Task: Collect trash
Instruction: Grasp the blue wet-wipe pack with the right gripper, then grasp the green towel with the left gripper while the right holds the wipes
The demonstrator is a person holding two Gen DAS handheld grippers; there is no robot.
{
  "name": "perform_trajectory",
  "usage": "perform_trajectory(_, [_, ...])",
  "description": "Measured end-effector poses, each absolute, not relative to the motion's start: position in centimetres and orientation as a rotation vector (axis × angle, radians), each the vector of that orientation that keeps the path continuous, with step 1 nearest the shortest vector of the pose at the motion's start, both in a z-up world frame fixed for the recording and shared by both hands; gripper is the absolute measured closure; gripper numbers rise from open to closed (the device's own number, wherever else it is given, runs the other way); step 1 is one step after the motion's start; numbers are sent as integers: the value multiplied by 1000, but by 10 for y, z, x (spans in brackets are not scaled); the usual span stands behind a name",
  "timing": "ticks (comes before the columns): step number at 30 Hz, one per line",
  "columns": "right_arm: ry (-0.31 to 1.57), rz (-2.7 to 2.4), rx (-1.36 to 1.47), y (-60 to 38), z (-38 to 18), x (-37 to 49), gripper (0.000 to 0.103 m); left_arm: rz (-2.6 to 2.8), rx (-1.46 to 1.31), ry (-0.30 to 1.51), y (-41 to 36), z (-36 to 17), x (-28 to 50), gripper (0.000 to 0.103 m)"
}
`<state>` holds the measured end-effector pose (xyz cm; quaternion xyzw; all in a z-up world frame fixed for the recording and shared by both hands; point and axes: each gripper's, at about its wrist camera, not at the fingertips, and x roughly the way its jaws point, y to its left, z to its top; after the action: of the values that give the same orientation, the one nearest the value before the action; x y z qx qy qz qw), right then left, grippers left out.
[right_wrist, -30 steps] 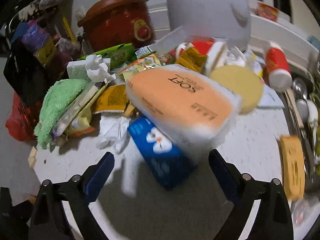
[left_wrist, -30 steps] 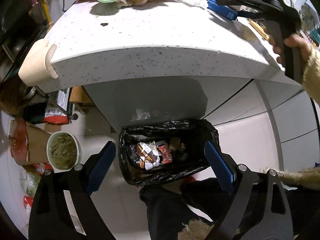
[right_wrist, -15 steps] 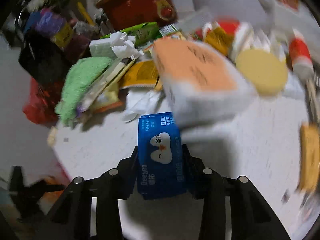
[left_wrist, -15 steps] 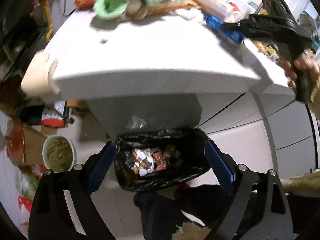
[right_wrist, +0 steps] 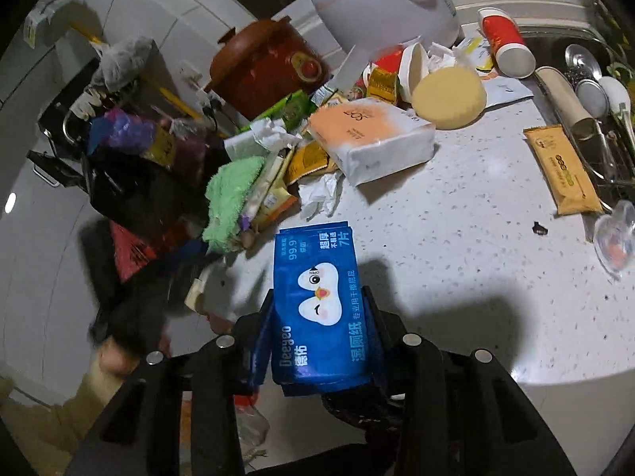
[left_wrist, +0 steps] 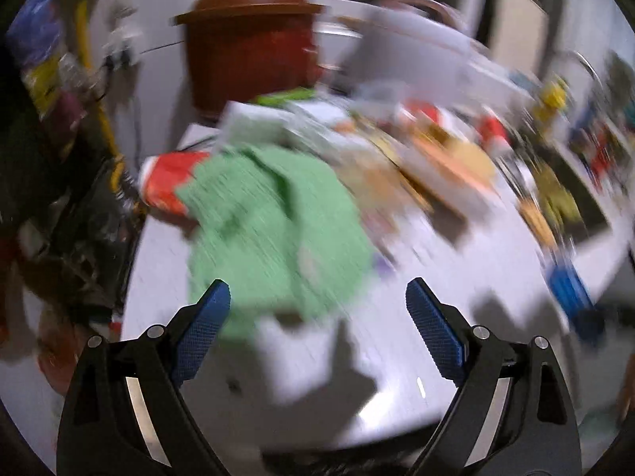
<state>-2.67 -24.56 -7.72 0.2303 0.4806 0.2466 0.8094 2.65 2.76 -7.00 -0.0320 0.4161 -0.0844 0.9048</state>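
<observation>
My right gripper is shut on a blue wet-wipe packet and holds it above the front edge of the white speckled counter. The packet also shows blurred at the right of the left wrist view. My left gripper is open and empty, just above the counter in front of a green cloth. Wrappers, crumpled tissue and an orange-white tissue pack lie piled behind. The left wrist view is motion-blurred.
A red-brown pot and a white cooker stand at the back. A yellow sponge, a red-white cup and an orange packet lie right, by a sink with utensils. Dark bags hang left.
My right gripper has closed on the blue packet and lifted it back toward the counter's edge. My left gripper has swung up from over the black-bagged bin to face the counter top.
</observation>
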Motion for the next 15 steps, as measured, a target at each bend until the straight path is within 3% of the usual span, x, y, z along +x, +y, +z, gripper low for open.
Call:
perform_trajectory(6, [1020,527,489,-244,-80,-36,63,-153,-292,905,61,-81,87,16])
perform_trajectory(7, [1021,525,490,-244,-80,-37,63,-162,-295,910,61,-82,88,29])
perform_trajectory(9, [1019,520,487,-243,-80,-39,63,-171,-320,884,63,-78,88,42])
perform_trajectory(15, [999,524,491,-243,-76,-39,63,-232,-403,794,78,-47,60,46])
